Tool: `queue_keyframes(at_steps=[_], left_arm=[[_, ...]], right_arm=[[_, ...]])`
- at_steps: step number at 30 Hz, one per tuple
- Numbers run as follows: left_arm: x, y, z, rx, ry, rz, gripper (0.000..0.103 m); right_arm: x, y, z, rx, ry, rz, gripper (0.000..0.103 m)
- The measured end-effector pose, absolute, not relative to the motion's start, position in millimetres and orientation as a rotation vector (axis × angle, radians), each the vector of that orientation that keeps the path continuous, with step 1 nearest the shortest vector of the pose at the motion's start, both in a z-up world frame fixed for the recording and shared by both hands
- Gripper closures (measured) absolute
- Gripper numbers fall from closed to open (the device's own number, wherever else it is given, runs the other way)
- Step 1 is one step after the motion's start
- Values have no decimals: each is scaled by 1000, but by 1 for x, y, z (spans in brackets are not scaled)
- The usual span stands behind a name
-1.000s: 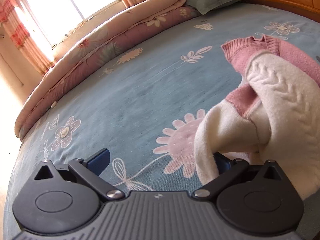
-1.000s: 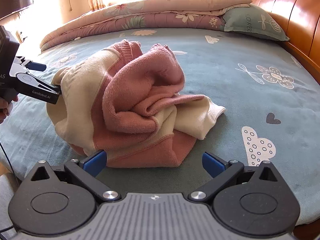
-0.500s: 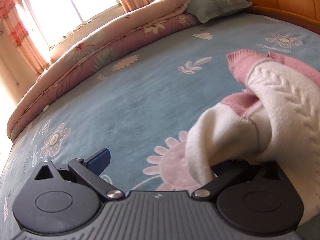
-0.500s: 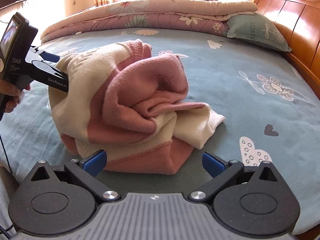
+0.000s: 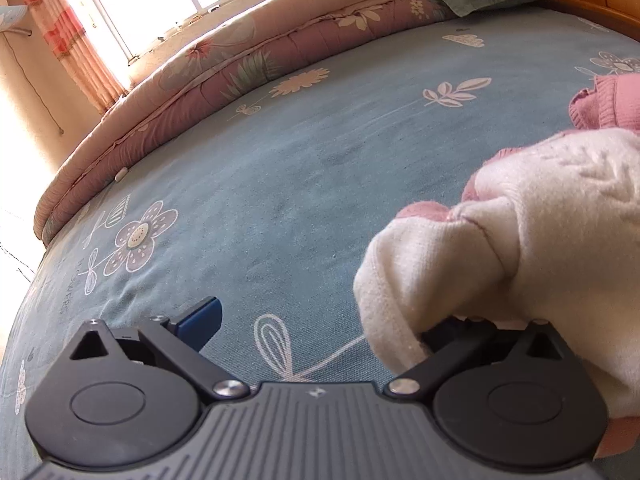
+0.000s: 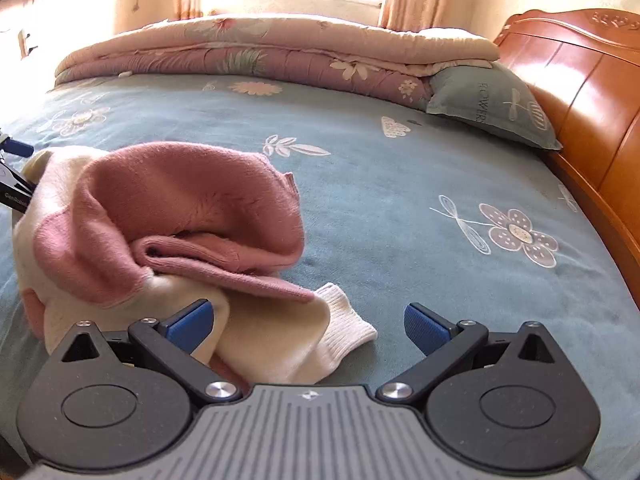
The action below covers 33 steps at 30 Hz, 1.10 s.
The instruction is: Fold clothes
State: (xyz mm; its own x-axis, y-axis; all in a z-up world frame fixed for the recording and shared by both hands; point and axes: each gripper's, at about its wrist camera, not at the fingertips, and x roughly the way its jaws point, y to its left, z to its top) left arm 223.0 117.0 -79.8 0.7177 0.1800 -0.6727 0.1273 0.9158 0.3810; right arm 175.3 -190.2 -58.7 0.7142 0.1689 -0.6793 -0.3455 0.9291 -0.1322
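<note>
A crumpled pink and cream knit sweater (image 6: 168, 216) lies in a heap on the blue flowered bed sheet (image 6: 400, 200). My left gripper (image 5: 324, 320) is open. Its left blue pad (image 5: 202, 316) is bare, and its right finger is hidden under a cream fold of the sweater (image 5: 500, 240) that drapes over it. The right wrist view shows that same gripper at the far left edge (image 6: 12, 184), against the sweater's cream side. My right gripper (image 6: 308, 324) is open at the near side of the heap, with the ribbed cream cuff (image 6: 344, 320) lying between its fingers.
A rolled floral quilt (image 6: 260, 52) runs along the far side of the bed. A grey-green pillow (image 6: 492, 100) leans by the orange wooden headboard (image 6: 580, 92) on the right. Bare sheet stretches right of and beyond the sweater.
My right gripper has come in close to the heap, so the cuff now lies between its fingers. The left gripper has shifted with the cream fold still over its right finger.
</note>
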Motion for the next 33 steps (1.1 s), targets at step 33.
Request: queue_keyframes(at_steps=[33], left_arm=[[244,129,-61,389,724,137,3]], right_arm=[[291,-261,-61,-250,622,1,0]])
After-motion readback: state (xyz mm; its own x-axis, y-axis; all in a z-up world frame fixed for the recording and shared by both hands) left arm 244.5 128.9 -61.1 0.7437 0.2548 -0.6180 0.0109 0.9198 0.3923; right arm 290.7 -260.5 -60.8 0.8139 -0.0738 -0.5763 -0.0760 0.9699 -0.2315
